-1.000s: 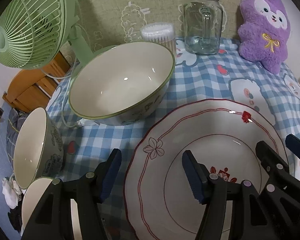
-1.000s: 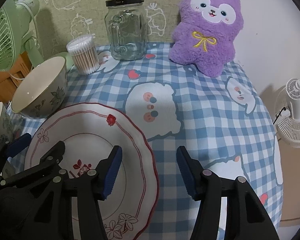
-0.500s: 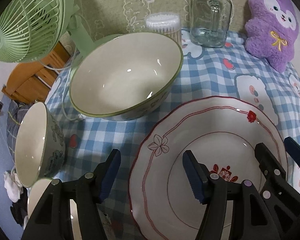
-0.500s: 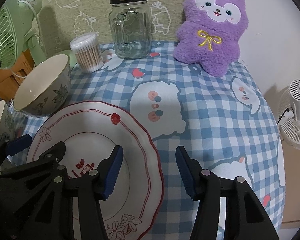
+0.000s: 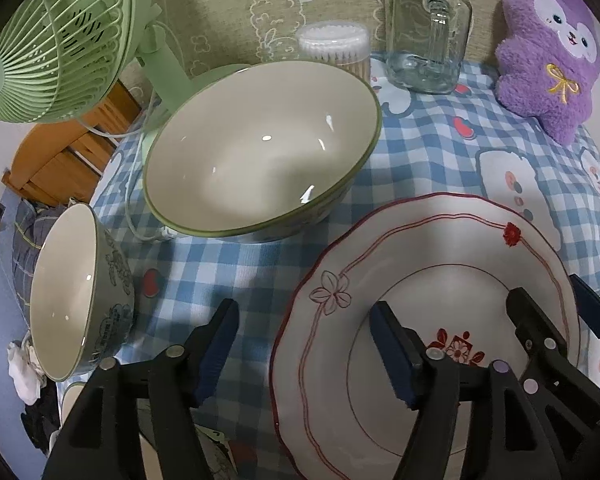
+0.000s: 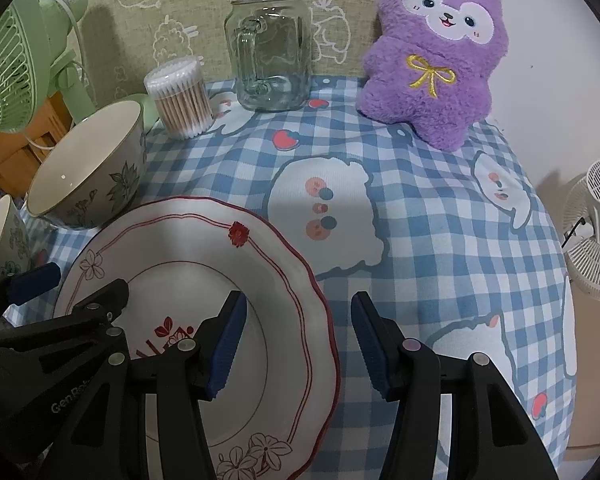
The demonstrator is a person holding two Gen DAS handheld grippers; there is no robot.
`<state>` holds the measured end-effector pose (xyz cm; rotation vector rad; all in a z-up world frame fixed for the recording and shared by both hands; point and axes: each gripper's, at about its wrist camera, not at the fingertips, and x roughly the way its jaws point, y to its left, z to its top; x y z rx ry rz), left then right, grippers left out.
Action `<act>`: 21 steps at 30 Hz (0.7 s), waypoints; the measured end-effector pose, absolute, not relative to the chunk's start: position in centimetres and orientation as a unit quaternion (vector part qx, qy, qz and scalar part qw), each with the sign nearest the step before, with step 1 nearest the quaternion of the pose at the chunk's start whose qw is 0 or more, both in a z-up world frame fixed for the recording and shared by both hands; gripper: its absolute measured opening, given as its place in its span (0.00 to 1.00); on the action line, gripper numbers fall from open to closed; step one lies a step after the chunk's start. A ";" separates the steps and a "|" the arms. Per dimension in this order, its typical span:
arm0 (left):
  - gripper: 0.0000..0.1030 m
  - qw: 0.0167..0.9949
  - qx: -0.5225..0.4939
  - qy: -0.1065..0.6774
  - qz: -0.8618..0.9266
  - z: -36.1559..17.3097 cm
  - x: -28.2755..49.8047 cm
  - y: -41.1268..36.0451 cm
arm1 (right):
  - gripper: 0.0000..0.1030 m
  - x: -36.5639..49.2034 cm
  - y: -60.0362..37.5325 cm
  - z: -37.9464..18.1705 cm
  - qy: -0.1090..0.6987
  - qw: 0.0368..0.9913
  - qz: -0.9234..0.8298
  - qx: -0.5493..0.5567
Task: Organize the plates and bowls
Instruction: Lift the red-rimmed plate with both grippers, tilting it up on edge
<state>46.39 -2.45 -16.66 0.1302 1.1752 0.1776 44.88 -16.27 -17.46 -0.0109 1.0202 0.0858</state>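
A white plate with a red scalloped rim [image 5: 432, 292] [image 6: 196, 256] lies on the blue checked tablecloth. My left gripper [image 5: 304, 344] is open, its jaws straddling the plate's left rim. My right gripper [image 6: 296, 332] is open, its jaws straddling the plate's right rim. A large green-rimmed bowl [image 5: 260, 148] [image 6: 88, 168] stands behind the plate to the left. A smaller patterned bowl [image 5: 76, 288] [image 6: 4, 236] sits at the table's left edge, tilted in the fisheye view.
A green fan [image 5: 56, 40] stands at the back left. A cotton-swab tub [image 6: 180, 98], a glass jar [image 6: 270, 46] and a purple plush toy [image 6: 436, 52] line the back. A white fan [image 6: 596, 232] stands off the table's right side.
Both grippers have moved forward and lower over the plate. The bowls and back objects look larger and nearer. Both stay open.
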 end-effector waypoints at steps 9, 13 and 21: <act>0.59 0.831 0.066 0.548 0.069 -16.6 46.1 -3.0 | 0.49 45.1 -16.4 -17.8 0.493 0.869 0.047 -0.002; 0.49 0.829 0.051 0.554 0.057 -16.5 46.1 -3.2 | 0.44 45.0 -16.3 -17.7 0.495 0.867 0.054 0.003; 0.49 0.833 0.055 0.549 0.047 -16.5 45.8 -3.3 | 0.42 44.8 -16.0 -17.6 0.492 0.869 0.048 -0.001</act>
